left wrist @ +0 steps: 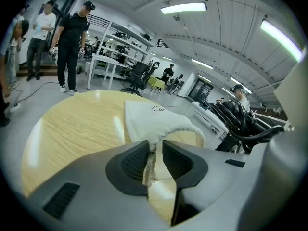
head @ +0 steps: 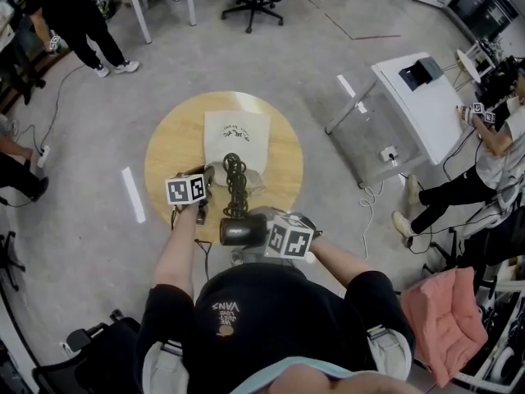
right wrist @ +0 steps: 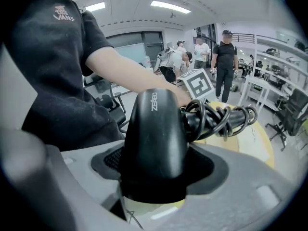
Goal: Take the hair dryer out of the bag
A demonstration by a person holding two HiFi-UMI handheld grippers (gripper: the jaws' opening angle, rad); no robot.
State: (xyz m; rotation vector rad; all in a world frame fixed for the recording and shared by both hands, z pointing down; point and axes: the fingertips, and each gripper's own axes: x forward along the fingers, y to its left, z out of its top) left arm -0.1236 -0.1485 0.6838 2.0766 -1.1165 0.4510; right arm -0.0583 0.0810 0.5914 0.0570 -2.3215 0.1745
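Grey floor (head: 328, 64), white desks (head: 426, 105), strip lights (left wrist: 184, 7) overhead

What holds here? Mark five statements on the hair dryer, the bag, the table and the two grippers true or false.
1. The right gripper is clamped on the black plastic hair dryer. True.
2. The hair dryer is buried inside the white cloth bag. False: it shows whole, outside the bag.
3. A black cord is coiled round the dryer. True.
4. The bag lies on a square glass table. False: the table is round and of light wood.
5. The left gripper is pressed shut with nothing between its jaws. False: its jaws stand apart, with the bag's edge between them.
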